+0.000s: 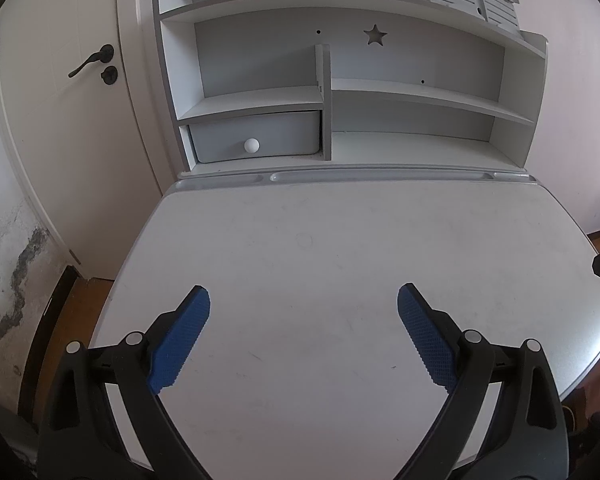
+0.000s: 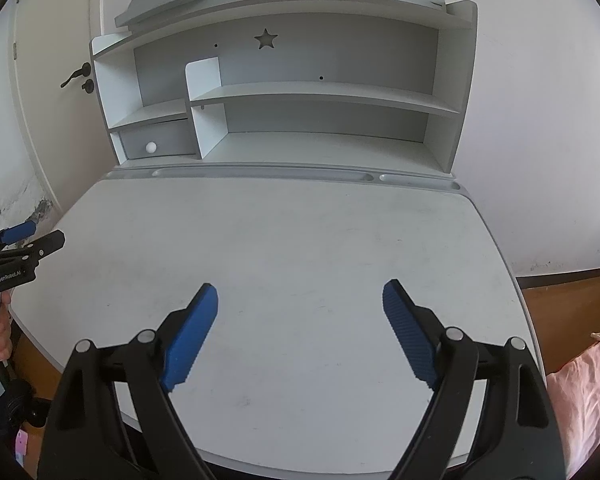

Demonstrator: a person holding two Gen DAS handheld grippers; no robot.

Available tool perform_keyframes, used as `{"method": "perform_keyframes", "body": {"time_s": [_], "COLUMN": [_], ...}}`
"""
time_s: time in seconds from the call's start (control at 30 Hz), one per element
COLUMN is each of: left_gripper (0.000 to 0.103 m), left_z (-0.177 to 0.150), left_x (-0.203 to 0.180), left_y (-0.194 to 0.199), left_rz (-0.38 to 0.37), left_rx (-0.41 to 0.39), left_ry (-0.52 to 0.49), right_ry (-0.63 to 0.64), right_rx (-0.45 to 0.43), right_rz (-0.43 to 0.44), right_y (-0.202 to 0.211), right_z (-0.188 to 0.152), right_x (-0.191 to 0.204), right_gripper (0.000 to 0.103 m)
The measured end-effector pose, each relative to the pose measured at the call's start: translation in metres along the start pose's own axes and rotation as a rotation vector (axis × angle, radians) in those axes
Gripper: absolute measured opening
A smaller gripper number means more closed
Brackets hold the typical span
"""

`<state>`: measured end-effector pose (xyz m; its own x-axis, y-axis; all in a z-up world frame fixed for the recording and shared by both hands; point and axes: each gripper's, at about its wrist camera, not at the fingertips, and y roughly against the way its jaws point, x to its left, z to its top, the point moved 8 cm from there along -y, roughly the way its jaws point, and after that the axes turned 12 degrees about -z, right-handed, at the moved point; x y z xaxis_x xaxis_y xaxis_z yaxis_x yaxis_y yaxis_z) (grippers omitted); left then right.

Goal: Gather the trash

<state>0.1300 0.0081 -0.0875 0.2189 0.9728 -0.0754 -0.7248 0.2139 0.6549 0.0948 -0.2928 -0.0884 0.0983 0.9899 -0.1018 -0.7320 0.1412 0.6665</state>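
Desk (image 1: 340,248) smooth white, fingers (image 1: 182,340) ribbed blue

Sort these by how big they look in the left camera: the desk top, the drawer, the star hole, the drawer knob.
1. Desk top
2. Drawer
3. Star hole
4. Drawer knob

The star hole and knob look close in size.

Soft daylight, sharp focus, fisheye-bent dark corners.
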Motion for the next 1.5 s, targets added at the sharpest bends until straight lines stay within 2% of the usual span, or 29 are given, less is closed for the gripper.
{"method": "perform_keyframes", "body": {"time_s": [1.5], "left_gripper": [0.092], "left_z": [-0.007], "left_x": [-0.0029], "left_y": [0.0006], "left_rz": [0.003], "left_rx": [0.008], "left_ry": [0.014], "right_ry": [0.002], "right_rx": [0.005], "right_rz": [-0.004], "right_y": [-0.0005], "right_z": [-0.0012], "right_x": [-0.0006], "right_gripper": [0.082]}}
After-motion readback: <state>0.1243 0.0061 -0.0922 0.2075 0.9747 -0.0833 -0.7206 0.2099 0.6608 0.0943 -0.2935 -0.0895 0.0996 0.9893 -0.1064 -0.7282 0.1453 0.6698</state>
